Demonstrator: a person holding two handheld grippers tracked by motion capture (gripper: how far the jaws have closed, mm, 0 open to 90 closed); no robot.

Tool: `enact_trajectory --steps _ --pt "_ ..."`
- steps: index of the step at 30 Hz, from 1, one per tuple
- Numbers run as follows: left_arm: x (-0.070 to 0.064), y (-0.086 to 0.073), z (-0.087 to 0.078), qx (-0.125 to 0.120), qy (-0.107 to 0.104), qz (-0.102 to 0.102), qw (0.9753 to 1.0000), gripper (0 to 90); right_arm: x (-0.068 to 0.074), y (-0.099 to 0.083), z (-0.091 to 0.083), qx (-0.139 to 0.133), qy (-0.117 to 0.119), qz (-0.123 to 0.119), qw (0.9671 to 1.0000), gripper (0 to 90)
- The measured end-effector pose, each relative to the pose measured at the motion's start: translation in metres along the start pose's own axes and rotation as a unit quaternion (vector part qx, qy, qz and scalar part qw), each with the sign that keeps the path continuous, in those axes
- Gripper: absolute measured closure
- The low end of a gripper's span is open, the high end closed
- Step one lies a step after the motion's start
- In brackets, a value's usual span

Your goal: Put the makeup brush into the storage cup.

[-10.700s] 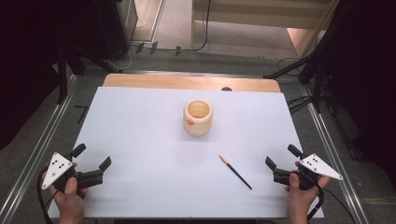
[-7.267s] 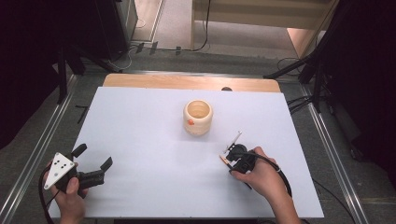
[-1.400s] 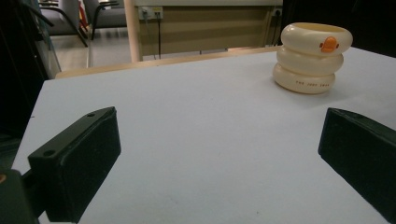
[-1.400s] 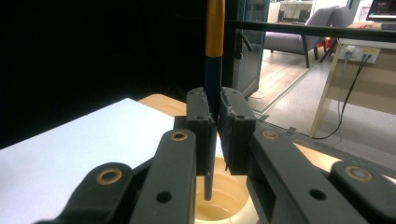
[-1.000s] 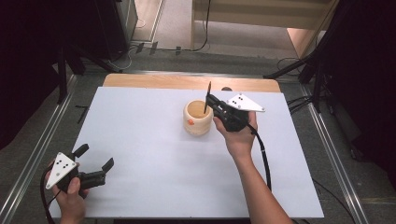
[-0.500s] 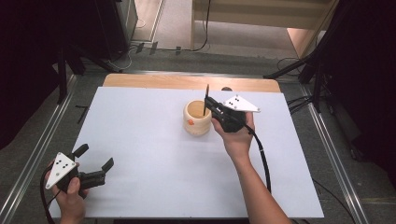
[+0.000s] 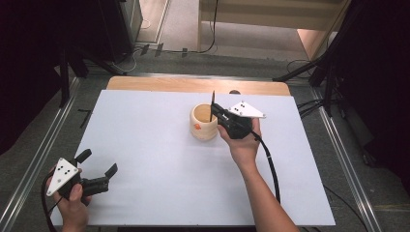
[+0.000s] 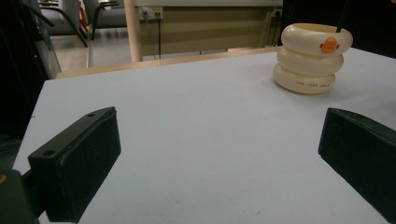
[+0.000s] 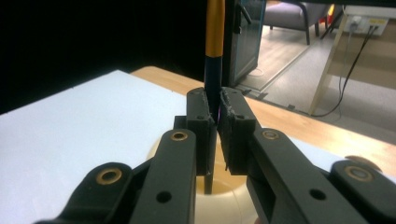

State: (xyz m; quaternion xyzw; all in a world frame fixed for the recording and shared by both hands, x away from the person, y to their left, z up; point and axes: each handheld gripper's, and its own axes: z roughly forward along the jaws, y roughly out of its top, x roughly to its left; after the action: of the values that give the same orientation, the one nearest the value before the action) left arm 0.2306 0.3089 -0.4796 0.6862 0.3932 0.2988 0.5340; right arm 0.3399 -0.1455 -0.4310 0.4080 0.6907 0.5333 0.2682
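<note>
Right gripper, high view: I see my right gripper (image 7: 216, 109) held over the cream ringed cup (image 7: 204, 122), its jaws clamped on a thin dark pencil (image 7: 212, 98) that stands upright, the lower end down inside the cup's mouth. My right hand (image 7: 243, 143) grips the body from below and a grey three-cornered plate (image 7: 246, 109) sits on top.
Left gripper, high view: my left gripper (image 7: 102, 175) rests low at the near left corner of the white table (image 7: 145, 145), jaws spread wide with nothing between them, my left hand (image 7: 73, 203) around it. It is well apart from the cup.
Left gripper view: I look along the two black jaws, far apart at either edge, only bare table surface between them. The cup (image 8: 314, 58) stands far off at upper right, three stacked rings with an orange mark on the top ring and small lettering on the lowest. A dark thin stick (image 8: 343, 14) rises from its rim.
Right gripper view: the right gripper (image 9: 215, 116) pads are pressed against the pencil (image 9: 215, 51) from both sides. Its shaft is dark at the grip and yellow-orange above. Below the jaws the pencil passes into the open cup (image 9: 219, 200), whose cream rim shows just beneath the linkages.
</note>
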Motion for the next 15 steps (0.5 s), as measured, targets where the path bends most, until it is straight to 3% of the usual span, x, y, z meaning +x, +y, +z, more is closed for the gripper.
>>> enact_trajectory --steps 15 --pt "0.0 0.0 0.0 0.001 0.001 0.0 1.0 0.0 -0.003 -0.017 0.004 0.02 -0.004 0.007 0.9998 84.2"
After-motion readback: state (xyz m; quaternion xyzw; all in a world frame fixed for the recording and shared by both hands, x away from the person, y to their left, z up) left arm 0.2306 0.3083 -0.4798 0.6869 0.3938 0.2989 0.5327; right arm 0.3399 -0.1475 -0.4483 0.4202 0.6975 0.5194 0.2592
